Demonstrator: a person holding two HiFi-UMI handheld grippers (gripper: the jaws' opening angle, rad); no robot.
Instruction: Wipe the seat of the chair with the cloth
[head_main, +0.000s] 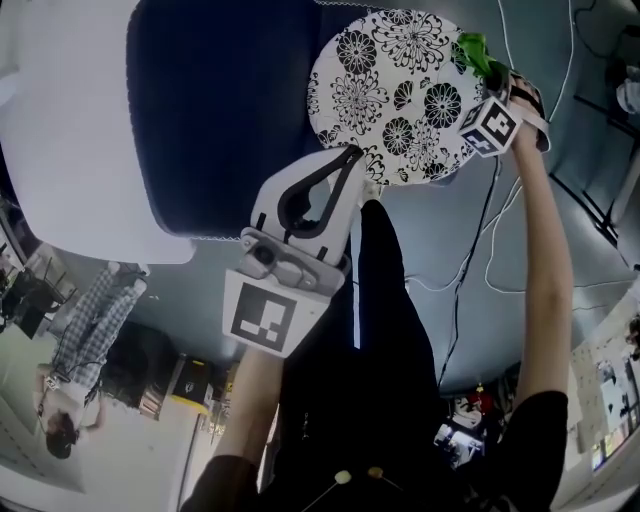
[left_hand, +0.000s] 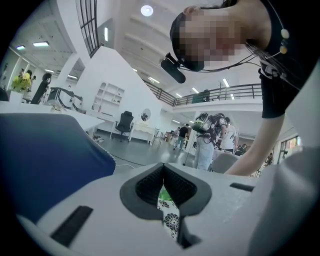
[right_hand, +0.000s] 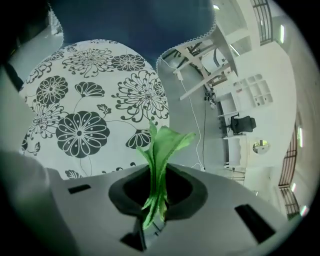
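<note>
The chair seat (head_main: 400, 95) is a round pad, white with black flowers. My right gripper (head_main: 495, 78) hovers at its right edge, shut on a green cloth (head_main: 477, 50). In the right gripper view the cloth (right_hand: 159, 147) sticks up in folds from the right gripper (right_hand: 157, 172), with the seat (right_hand: 85, 100) spread out ahead and to the left. My left gripper (head_main: 354, 153) is shut and holds nothing, its tips just short of the seat's near edge. In the left gripper view only a sliver of the seat (left_hand: 171, 220) shows below the left gripper (left_hand: 163, 169).
A dark blue cloth-covered surface (head_main: 220, 100) lies left of the seat, beside a white tabletop (head_main: 70, 130). Cables (head_main: 480, 240) trail over the grey floor. The person's black-clad legs (head_main: 385, 330) stand below the seat. People (left_hand: 207, 137) stand far off in the hall.
</note>
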